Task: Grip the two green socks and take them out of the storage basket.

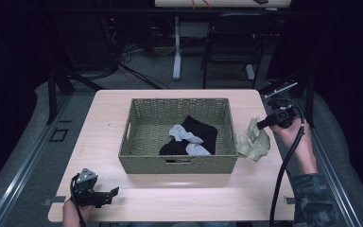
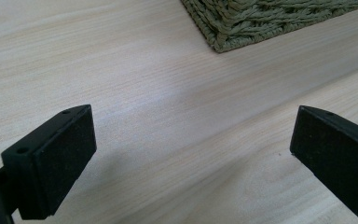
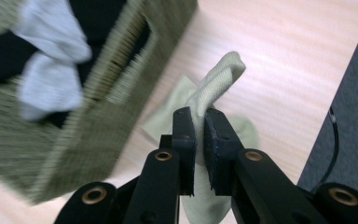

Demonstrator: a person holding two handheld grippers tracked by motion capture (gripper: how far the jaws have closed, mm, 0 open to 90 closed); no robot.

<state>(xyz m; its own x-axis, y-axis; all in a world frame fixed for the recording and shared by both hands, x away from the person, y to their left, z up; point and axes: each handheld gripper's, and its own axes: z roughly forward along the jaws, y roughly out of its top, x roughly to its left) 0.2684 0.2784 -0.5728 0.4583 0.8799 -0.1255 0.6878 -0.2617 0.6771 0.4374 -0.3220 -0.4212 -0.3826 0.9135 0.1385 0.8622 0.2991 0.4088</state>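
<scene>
Beige sock point(image 3: 214, 84) pinched between right gripper point(image 3: 199, 140) jaws, folded end sticking up past the tips, rest hanging below toward the table. Woven basket point(image 1: 137, 142) just left of it, holding a black sock point(image 1: 202, 130) and grey sock point(image 1: 183, 134).

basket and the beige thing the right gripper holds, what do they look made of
The basket looks like woven fibre, maybe wicker or paper rope: olive, matte, with visible plaited strands. The beige sock pinched in the right gripper looks like soft knit fabric, limp and ribbed at the fold.
</scene>
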